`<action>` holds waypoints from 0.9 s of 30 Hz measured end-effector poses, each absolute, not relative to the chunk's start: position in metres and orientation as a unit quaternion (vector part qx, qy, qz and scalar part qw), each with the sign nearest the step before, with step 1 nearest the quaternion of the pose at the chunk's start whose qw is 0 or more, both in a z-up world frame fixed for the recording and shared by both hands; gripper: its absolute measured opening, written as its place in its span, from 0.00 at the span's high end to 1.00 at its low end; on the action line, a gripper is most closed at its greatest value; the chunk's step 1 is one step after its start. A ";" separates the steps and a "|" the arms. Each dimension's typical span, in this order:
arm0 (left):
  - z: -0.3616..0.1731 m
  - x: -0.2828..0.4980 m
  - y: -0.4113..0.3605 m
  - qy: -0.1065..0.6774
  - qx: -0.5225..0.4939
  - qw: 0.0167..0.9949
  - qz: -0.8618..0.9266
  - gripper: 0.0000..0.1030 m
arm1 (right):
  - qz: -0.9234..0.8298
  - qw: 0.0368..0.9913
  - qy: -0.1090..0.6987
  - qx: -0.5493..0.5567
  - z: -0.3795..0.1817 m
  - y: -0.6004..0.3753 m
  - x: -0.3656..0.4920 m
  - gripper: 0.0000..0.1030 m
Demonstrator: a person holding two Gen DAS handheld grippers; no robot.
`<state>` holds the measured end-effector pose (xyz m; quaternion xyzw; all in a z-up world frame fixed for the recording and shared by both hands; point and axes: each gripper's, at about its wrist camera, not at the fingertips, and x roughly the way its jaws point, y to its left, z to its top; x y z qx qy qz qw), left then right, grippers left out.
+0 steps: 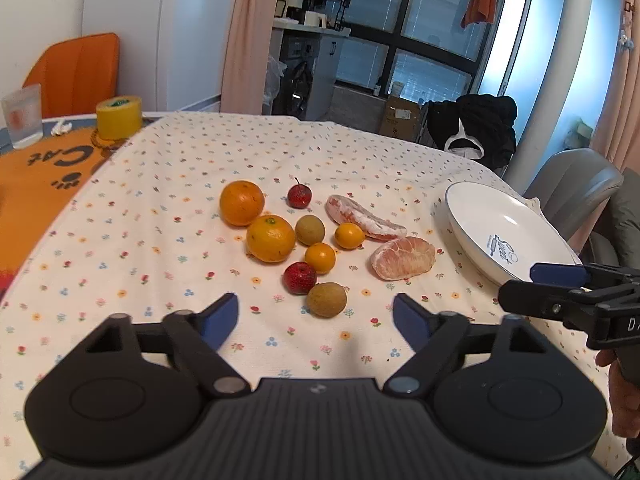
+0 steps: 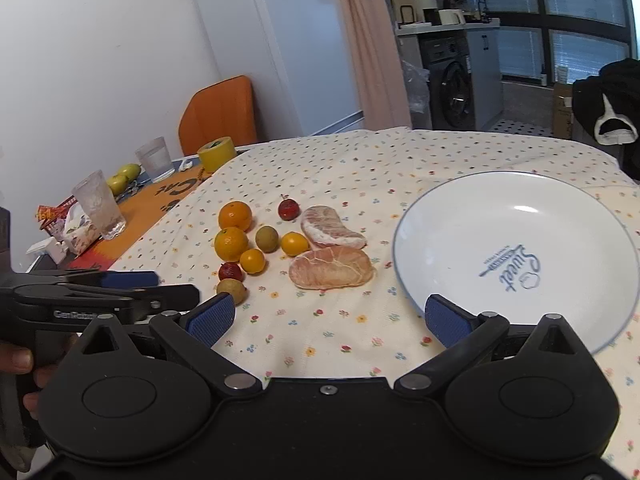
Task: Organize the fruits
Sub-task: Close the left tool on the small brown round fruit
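Observation:
Fruit lies in a cluster on the flowered cloth: two oranges (image 1: 270, 238) (image 2: 231, 243), small kumquats (image 1: 320, 257), red berries (image 1: 299, 277), brownish-green round fruits (image 1: 327, 299) and two peeled pomelo pieces (image 1: 403, 258) (image 2: 330, 267). A white plate (image 1: 480, 216) (image 2: 460, 220) sits bare to the right of them. My left gripper (image 1: 316, 322) is open just short of the nearest brown fruit. My right gripper (image 2: 327, 320) is open too, hovering between the pomelo and the plate's near rim; in the left wrist view it appears sideways at the right edge (image 1: 516, 284).
An orange mat with frosted glasses (image 2: 100, 205), a yellow tape roll (image 1: 119, 117), green apples (image 2: 124, 178) and snack packets lie at the table's left. An orange chair (image 1: 76, 72) stands behind, a grey chair (image 1: 576, 184) at the right. A hand (image 2: 18, 360) holds the left gripper.

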<state>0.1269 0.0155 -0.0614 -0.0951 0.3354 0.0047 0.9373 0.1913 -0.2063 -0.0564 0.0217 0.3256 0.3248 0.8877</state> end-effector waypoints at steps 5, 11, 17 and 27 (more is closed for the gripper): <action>-0.070 0.138 0.016 0.345 -0.104 0.933 0.004 0.36 | 0.337 0.880 0.335 0.011 -0.062 -0.194 0.198 0.11; -0.077 0.147 0.015 0.349 -0.108 0.931 0.004 0.46 | 0.330 0.880 0.341 0.000 -0.069 -0.181 0.207 0.13; -0.083 0.155 0.013 0.355 -0.114 0.928 -0.002 0.57 | 0.324 0.881 0.344 -0.019 -0.076 -0.167 0.214 0.18; -0.090 0.162 0.017 0.355 -0.126 0.926 -0.009 0.75 | 0.319 0.882 0.345 -0.041 -0.082 -0.150 0.224 0.21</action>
